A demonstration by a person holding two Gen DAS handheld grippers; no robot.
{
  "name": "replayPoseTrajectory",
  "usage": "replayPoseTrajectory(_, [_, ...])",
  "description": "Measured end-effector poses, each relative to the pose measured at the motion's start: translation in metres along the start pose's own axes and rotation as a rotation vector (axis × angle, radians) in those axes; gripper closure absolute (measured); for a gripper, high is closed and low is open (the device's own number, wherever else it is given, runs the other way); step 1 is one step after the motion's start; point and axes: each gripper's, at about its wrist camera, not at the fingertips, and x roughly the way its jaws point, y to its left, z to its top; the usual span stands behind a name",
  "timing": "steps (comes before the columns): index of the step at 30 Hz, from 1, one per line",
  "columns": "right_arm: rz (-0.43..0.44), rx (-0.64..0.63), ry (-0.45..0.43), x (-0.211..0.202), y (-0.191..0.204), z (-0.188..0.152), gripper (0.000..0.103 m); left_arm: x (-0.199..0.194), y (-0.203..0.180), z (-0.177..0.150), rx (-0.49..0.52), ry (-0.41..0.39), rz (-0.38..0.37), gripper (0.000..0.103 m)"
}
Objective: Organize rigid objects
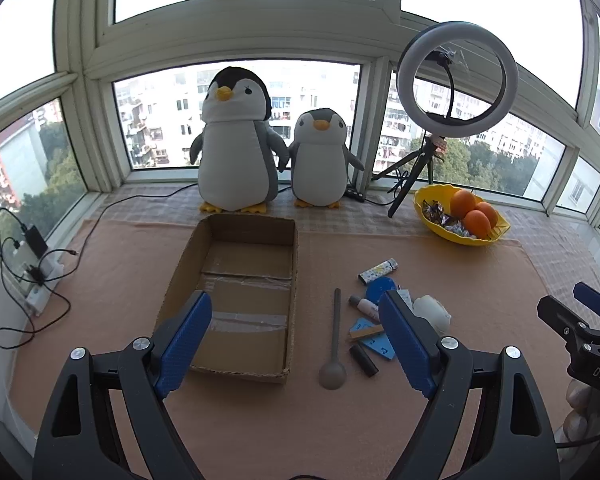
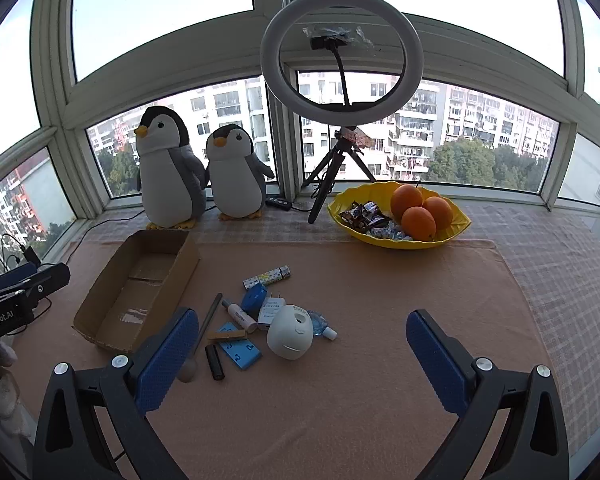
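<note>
An empty cardboard box [image 1: 292,272] [image 2: 100,332] lies open on the peach cloth. To its right sits a pile of small items: a grey spoon [image 1: 334,344] [image 2: 210,318], a black tube [image 1: 363,360] [image 2: 214,362], a blue card [image 2: 238,350], a white rounded device [image 2: 290,332] [image 1: 432,310], a patterned lighter [image 1: 378,271] [image 2: 266,276], a white charger [image 2: 271,309] and a small clear bottle [image 2: 320,324]. My left gripper [image 1: 296,320] hovers open over the box's near end. My right gripper [image 2: 302,336] stands open above the pile, touching nothing.
Two plush penguins [image 1: 236,140] [image 2: 168,172] stand at the window behind the box. A ring light on a tripod [image 2: 342,56] and a yellow bowl [image 2: 456,228] of oranges and sweets sit at the back right. Cables and a power strip [image 1: 40,280] lie left.
</note>
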Motion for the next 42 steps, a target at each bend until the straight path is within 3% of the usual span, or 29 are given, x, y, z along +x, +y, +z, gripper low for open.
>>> replayPoseTrajectory(42, [0.004, 0.005, 0.023, 0.006, 0.004, -0.002, 0.0, 0.011, 0.006, 0.001, -0.004, 0.013, 0.003, 0.017])
